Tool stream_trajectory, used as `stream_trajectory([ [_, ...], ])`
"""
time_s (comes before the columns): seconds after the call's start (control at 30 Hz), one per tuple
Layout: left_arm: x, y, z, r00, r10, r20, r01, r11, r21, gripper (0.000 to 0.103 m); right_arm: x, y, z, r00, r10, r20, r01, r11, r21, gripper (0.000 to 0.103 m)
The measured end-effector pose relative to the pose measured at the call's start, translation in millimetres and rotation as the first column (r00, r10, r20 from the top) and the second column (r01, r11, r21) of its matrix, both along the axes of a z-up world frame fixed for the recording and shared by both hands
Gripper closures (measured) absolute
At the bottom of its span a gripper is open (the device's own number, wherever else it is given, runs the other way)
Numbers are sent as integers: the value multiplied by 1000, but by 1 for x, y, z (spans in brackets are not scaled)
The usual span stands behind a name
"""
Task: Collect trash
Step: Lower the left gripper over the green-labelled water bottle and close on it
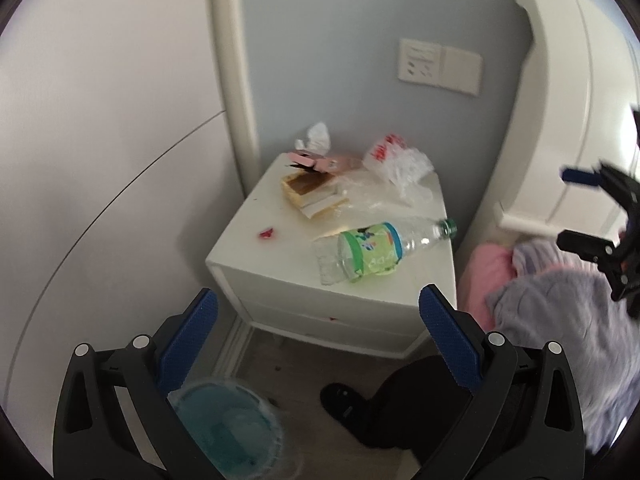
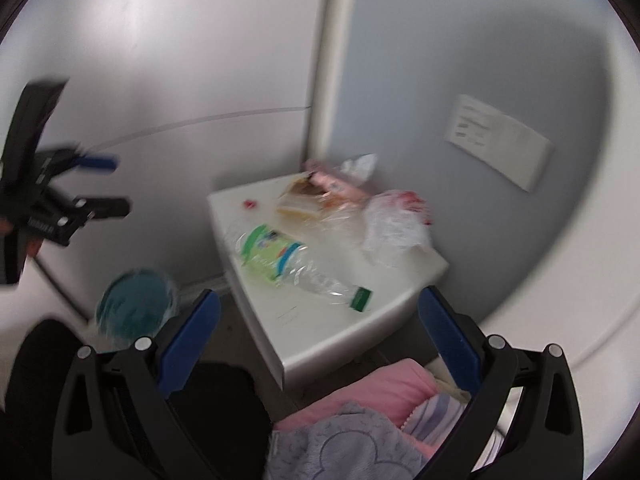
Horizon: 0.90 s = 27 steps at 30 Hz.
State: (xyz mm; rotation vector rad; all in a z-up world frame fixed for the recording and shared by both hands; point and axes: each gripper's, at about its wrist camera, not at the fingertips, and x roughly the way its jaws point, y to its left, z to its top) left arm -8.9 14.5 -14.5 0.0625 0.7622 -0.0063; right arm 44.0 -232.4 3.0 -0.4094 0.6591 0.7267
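- Both the left gripper (image 1: 318, 308) and right gripper (image 2: 319, 308) hang wide apart, holding nothing.
- The squashed bottle (image 1: 372, 250), plastic bag (image 1: 400, 164) and wrappers (image 1: 310, 194) all wait on the nightstand (image 1: 248, 240).
- The blue bin (image 1: 228, 424) on the floor looks empty.

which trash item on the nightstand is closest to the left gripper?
The crushed clear plastic bottle with the green label, lying on its side at the white nightstand's front edge. The crumpled plastic bag, torn cardboard box and white tissue sit farther back.

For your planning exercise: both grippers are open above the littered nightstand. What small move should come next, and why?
Probably lower the left gripper toward the plastic bottle: it lies on its side nearest the nightstand's front edge, both grippers are empty, and the bin waits just below.
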Motion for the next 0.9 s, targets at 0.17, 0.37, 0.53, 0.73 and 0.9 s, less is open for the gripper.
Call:
stream_trajectory([
  [0.17,24,0,-13,993,-102,-57,103,995,7,6,12,22,-9,990,141,20,-138,986,-94,6],
  [0.37,54,-4,-29,975,-198,-106,202,979,28,6,44,41,-27,966,255,-48,-258,961,-100,6],
  [0.53,86,-10,-46,945,-290,-152,301,952,59,6,70,57,-50,929,350,-119,-364,921,-136,6],
  [0.73,120,-23,-73,870,-428,-243,470,871,147,6,107,78,-84,884,419,-209,-457,867,-195,6],
  [0.9,151,-28,-96,781,-526,-338,593,793,137,6,131,95,-104,831,479,-282,-541,814,-212,6],
])
